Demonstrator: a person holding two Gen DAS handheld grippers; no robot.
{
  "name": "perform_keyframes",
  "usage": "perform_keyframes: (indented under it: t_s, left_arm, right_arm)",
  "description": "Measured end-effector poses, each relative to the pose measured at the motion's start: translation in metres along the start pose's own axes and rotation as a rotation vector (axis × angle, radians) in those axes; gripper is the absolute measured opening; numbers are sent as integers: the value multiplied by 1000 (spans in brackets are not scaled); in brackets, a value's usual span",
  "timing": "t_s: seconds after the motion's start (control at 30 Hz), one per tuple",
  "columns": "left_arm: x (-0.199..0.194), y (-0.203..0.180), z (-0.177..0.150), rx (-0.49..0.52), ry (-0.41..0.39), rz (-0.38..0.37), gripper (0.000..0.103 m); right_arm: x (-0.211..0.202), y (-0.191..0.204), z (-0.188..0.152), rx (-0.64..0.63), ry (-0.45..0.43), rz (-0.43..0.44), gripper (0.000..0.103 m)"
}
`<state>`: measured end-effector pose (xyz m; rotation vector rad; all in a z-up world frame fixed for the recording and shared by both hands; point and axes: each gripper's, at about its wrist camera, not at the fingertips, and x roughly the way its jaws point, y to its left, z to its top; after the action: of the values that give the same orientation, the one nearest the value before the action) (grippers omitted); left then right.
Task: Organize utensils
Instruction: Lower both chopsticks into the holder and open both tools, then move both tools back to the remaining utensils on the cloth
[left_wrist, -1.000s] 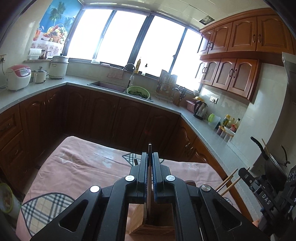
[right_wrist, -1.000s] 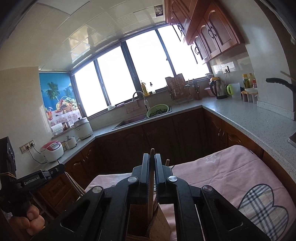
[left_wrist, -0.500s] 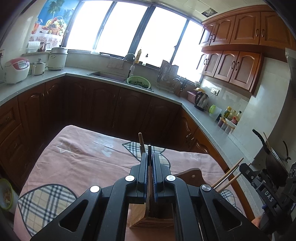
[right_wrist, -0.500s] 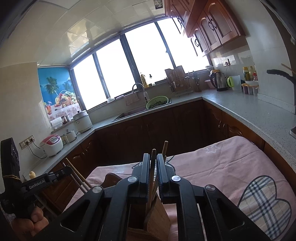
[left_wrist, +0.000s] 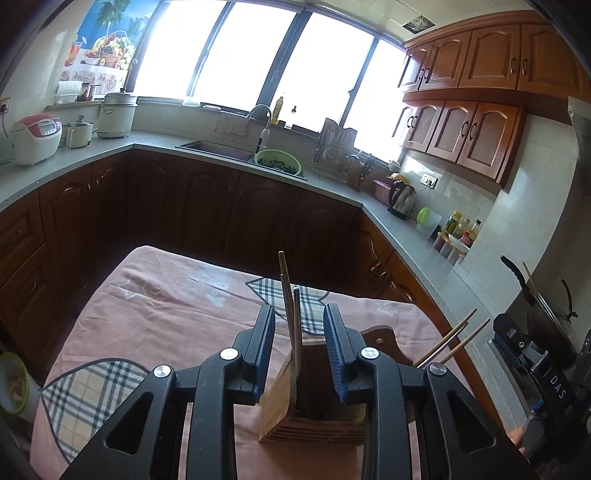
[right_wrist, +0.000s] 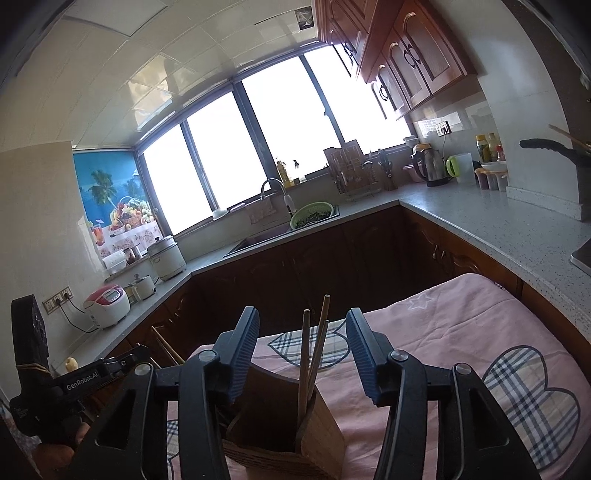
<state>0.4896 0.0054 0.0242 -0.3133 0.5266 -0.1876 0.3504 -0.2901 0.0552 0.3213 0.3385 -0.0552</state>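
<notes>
A wooden utensil holder (left_wrist: 314, 406) stands on the pink-clothed table (left_wrist: 166, 306). In the left wrist view my left gripper (left_wrist: 299, 343) is open right above the holder, and two chopsticks (left_wrist: 290, 321) stand in it between the jaws, untouched. In the right wrist view my right gripper (right_wrist: 303, 350) is open above the same holder (right_wrist: 280, 424), where chopsticks (right_wrist: 314, 354) lean in a compartment. The right gripper also shows at the right edge of the left wrist view (left_wrist: 517, 354), with chopstick ends beside it.
A dark wooden board (left_wrist: 384, 339) lies behind the holder. Kitchen counters (left_wrist: 424, 258) run around the table with a sink, a green colander (left_wrist: 279, 160), a kettle (left_wrist: 400, 197) and rice cookers (left_wrist: 35, 136). A bowl (left_wrist: 13, 387) sits at the lower left.
Both grippers have opened and let go of the chopsticks, which now stand in the holder. Both cameras have tilted down a little toward the table.
</notes>
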Motion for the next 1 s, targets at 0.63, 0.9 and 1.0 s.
perform_keyframes:
  t_s: [0.63, 0.9, 1.0]
  left_arm:
    - [-103, 27, -66, -36, 118, 46, 66]
    - [-160, 36, -95, -69, 168, 60, 66]
    - [-177, 35, -106, -68, 185, 65, 66]
  right_arm:
    - [-82, 0, -45, 11, 77, 37, 81]
    - [-123, -5, -77, 25, 141, 16, 81]
    - [-140, -5, -89, 20, 161, 14, 81]
